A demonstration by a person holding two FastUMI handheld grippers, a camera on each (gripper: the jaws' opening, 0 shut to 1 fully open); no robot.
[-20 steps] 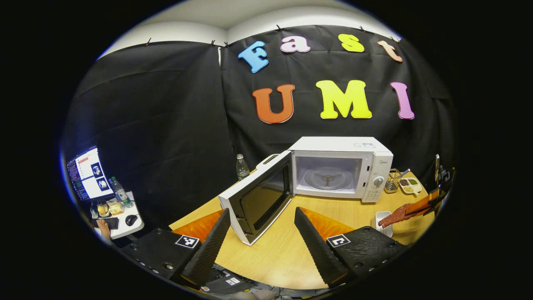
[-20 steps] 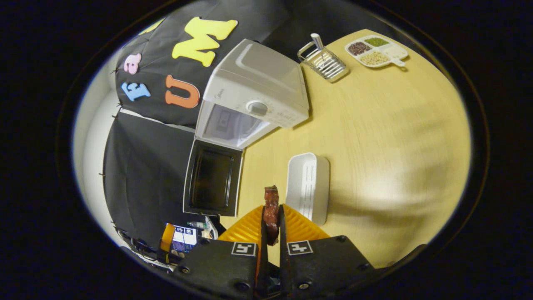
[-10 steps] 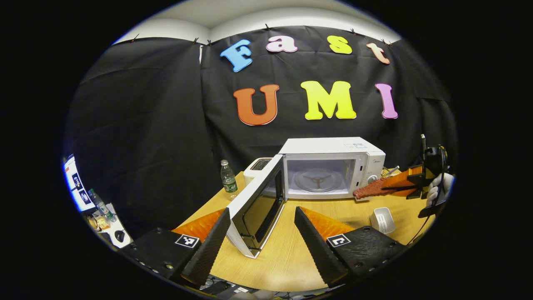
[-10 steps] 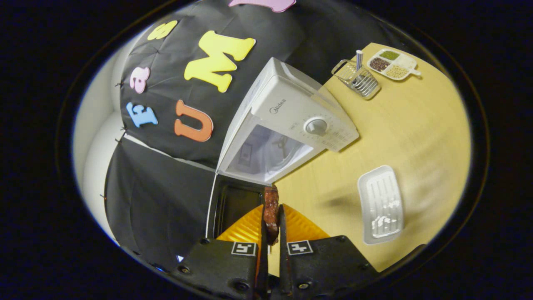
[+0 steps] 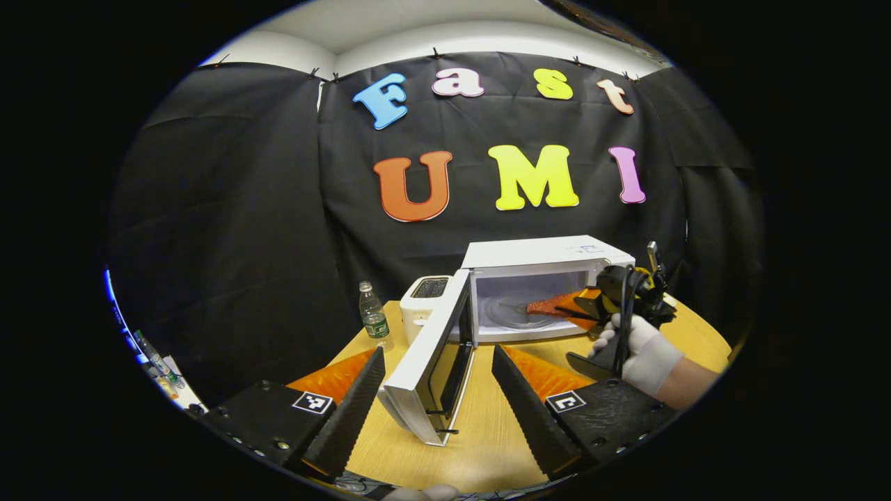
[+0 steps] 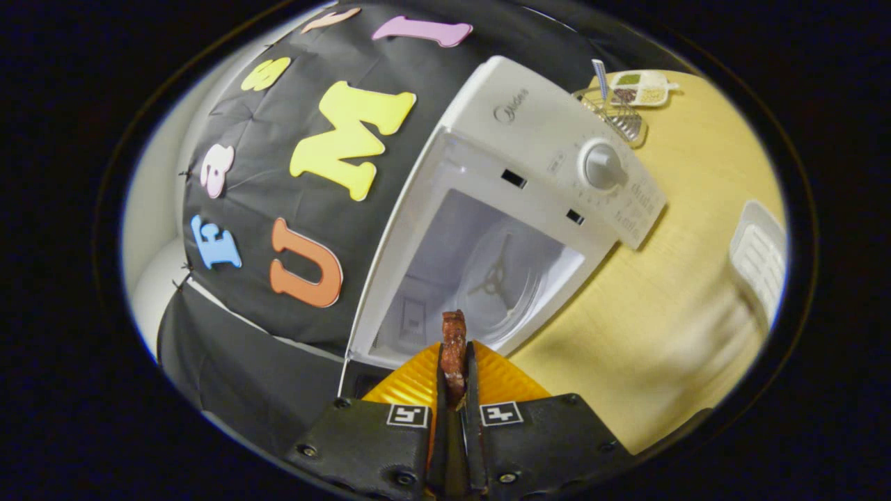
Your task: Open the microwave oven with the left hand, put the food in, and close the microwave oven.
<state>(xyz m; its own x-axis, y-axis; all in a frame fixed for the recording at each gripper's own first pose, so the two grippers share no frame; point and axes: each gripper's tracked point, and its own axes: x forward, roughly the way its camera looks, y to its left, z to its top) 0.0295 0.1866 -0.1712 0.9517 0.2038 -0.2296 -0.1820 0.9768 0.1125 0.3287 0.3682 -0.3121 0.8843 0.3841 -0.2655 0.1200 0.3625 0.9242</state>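
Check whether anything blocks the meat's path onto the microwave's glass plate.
Nothing visible does. The door is swung wide to the side, the cavity mouth is open, and the glass plate is bare. The right tool holds the meat just at the opening, pointed inward.

Microwave (image 5: 550,289) on the table (image 5: 487,431), bottle (image 5: 374,321) and toaster (image 5: 430,298) to its left

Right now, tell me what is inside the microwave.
Inside the open microwave: a glass turntable on its floor, with the tip of the food strip, clamped in the right gripper, reaching in above it. The gripper hides the cavity's right part.
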